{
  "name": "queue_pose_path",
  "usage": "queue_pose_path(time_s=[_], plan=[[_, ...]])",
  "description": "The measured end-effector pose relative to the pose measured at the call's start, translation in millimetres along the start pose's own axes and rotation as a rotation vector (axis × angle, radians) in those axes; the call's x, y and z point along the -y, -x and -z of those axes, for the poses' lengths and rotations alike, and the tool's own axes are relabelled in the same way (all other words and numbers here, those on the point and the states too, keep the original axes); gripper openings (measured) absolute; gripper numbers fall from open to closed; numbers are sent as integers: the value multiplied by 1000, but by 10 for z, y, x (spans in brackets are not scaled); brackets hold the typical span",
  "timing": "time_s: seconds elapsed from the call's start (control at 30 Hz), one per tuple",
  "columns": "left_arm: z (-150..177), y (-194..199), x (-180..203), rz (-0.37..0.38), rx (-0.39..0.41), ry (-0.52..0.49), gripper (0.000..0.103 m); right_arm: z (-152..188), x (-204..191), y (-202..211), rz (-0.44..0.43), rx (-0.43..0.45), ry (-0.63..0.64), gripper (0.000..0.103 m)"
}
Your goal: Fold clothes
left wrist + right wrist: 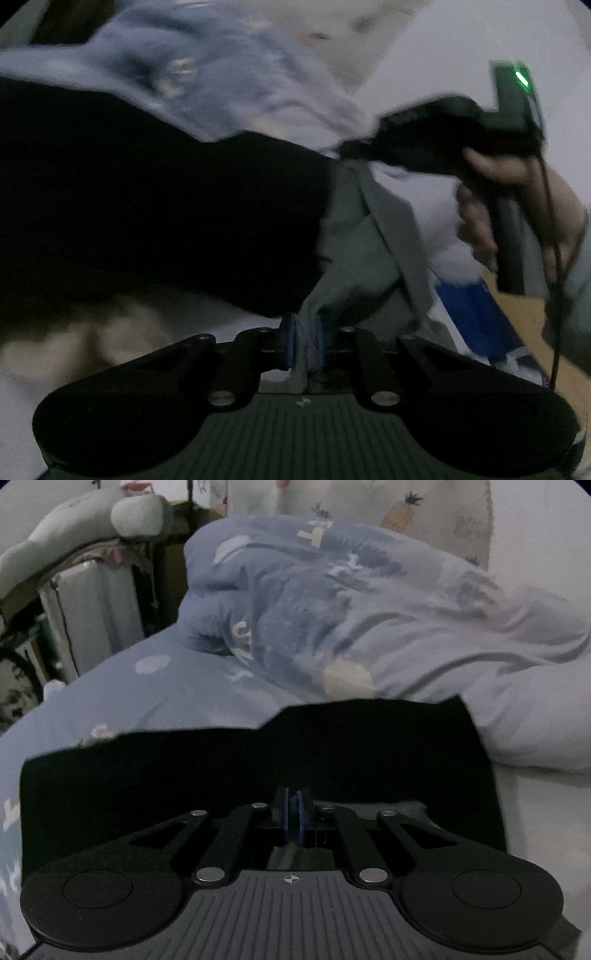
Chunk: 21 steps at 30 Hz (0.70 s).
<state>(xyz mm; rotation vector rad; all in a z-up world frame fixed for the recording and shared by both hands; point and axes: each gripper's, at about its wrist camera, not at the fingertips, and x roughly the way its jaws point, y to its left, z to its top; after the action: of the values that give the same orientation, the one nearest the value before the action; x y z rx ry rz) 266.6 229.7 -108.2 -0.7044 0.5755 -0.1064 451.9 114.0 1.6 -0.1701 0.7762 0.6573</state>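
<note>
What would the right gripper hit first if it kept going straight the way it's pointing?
The right gripper, shut on the black garment, would push that cloth ahead of it and then probably meet the blue duvet heaped beyond; depth is hard to judge here.

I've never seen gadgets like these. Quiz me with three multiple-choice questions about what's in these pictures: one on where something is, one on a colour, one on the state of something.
1. Where does the black garment lie?
A. on a bed with a blue quilt
B. in a basket
C. on a chair

2. What colour is the light on the right gripper?
A. red
B. green
C. white

3. What is the left gripper doing?
A. hanging open and empty
B. pinching grey cloth
C. holding a hanger

Answers:
1 A, the blue quilt lies bunched just behind it.
2 B, a green light glows on its body.
3 B, grey cloth runs between its blue pads.
</note>
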Motion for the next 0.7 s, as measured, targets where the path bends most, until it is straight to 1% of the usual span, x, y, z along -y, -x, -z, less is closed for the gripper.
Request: queue_pose_path(time_s=[0.03,0.07,0.13,0.17,0.23,0.3,0.37,0.4,0.43,0.47,0.5,0.53,0.6,0.7], plan=[[-25,27,-95,-13,3,38,10,-25,-46,-83,-1,-8,13,6],[-41,59,-166,-38,12,65,6,-50,-92,-165,-3,-15,25,6],[-70,130,-261,-114,35,88,5,-72,-167,-333,-10,-40,44,6],[-82,149,-295,-130,32,98,5,-56,-215,-409,-6,-55,63,6],[-90,152,-350,-130,17,110,5,0,-277,-561,-7,-89,84,7],[-76,115,-303,-112,0,66,5,63,-315,-704,7,-131,122,7],[-73,47,-272,-88,-22,33,8,97,-326,-743,45,-143,137,11],[-73,15,-227,-79,-33,12,17,99,-308,-686,55,-129,126,21],[-60,-12,-183,-74,-38,-12,18,99,-290,-589,60,-103,122,41],[-30,-22,-150,-71,-41,-29,20,98,-271,-492,65,-78,118,51],[11,-28,-125,-72,-49,-42,25,106,-260,-384,70,-51,123,62],[43,-55,-117,-77,-57,-52,30,130,-266,-268,72,-25,144,62],[87,-130,-106,-89,-70,-69,35,197,-297,-93,48,-5,178,62],[101,-206,-56,-88,-65,-85,37,287,-398,-44,38,-22,213,62]])
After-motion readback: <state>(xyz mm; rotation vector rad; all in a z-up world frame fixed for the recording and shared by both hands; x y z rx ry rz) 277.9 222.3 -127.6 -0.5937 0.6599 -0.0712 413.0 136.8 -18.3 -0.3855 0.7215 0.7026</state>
